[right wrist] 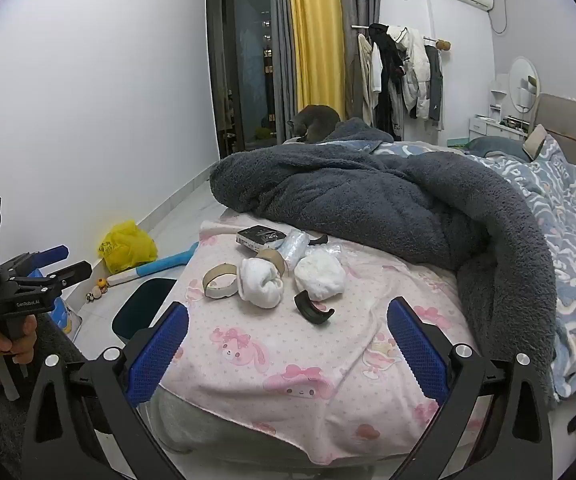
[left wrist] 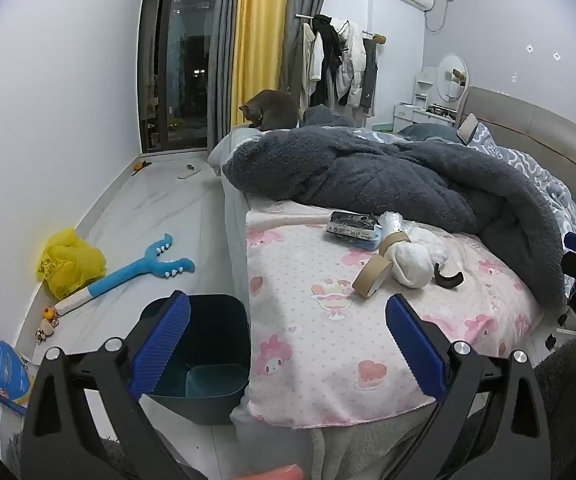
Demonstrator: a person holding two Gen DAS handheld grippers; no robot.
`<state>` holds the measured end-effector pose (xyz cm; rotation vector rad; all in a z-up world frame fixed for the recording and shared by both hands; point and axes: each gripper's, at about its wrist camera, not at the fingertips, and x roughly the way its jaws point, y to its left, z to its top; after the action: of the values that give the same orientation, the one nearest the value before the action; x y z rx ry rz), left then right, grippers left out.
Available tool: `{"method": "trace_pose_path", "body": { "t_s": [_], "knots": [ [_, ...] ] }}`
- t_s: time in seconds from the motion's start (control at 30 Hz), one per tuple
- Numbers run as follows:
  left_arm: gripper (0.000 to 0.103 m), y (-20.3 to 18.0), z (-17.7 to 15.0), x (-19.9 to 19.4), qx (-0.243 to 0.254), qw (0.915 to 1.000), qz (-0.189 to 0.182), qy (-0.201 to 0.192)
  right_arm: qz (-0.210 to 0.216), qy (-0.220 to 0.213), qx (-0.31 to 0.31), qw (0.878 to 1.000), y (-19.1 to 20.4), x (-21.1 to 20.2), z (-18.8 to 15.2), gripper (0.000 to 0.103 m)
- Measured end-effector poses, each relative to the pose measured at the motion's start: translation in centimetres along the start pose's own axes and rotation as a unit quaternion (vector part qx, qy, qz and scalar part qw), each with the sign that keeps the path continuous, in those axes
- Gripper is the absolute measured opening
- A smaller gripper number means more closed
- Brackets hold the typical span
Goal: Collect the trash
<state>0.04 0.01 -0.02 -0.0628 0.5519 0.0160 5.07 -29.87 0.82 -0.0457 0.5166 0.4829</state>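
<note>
Both grippers hang with jaws wide apart and nothing between them. Ahead of the right gripper [right wrist: 288, 320] the trash lies on the pink blanket [right wrist: 272, 360]: black clip [right wrist: 313, 309] nearest, then white wads [right wrist: 262, 283], tape rings [right wrist: 220, 280], a packet [right wrist: 262, 237]. The left gripper [left wrist: 288, 316] has the bin [left wrist: 204, 356] just beyond its left finger.

Two cardboard tape cores [right wrist: 220, 280], white crumpled wads [right wrist: 320, 279], a curved black plastic piece [right wrist: 313, 308] and a dark packet [right wrist: 261, 237] lie clustered on the pink blanket [right wrist: 288, 360]; a dark bin [left wrist: 208, 344] stands open beside the bed.

- left gripper [left wrist: 288, 324] wide open, nothing between the fingers
- tape rolls [left wrist: 372, 276], white wads [left wrist: 412, 264] on pink blanket [left wrist: 308, 320]
- dark bin [left wrist: 208, 344] on floor beside bed
</note>
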Motion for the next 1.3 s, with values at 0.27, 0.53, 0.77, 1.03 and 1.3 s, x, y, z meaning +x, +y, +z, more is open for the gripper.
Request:
{"method": "trace_pose_path", "body": {
  "t_s": [0.27, 0.53, 0.77, 1.03, 1.3],
  "knots": [
    [0.1, -0.27, -0.03, 0.19, 0.003, 1.0, 0.001, 0.0, 0.0, 0.0, 0.002, 1.0, -0.07, 0.02, -0.05, 0.1],
    [0.1, -0.01, 0.0, 0.0, -0.001, 1.0, -0.001, -0.001, 0.0, 0.002, 0.001, 1.0, -0.04, -0.06, 0.16, 0.1],
    [0.1, -0.02, 0.01, -0.01, -0.001, 1.0, -0.001, -0.001, 0.0, 0.004, 0.0, 1.0, -0.1, 0.26, -0.23, 0.1],
    [0.1, -0.02, 0.0, -0.01, -0.001, 1.0, -0.001, -0.001, 0.0, 0.005, 0.001, 1.0, -0.1, 0.39, -0.19, 0.1],
    [0.1, 0.0, 0.01, 0.0, -0.002, 1.0, -0.002, 0.0, 0.0, 0.006, 0.002, 1.0, -0.12, 0.4, -0.17, 0.1]
  ]
}}
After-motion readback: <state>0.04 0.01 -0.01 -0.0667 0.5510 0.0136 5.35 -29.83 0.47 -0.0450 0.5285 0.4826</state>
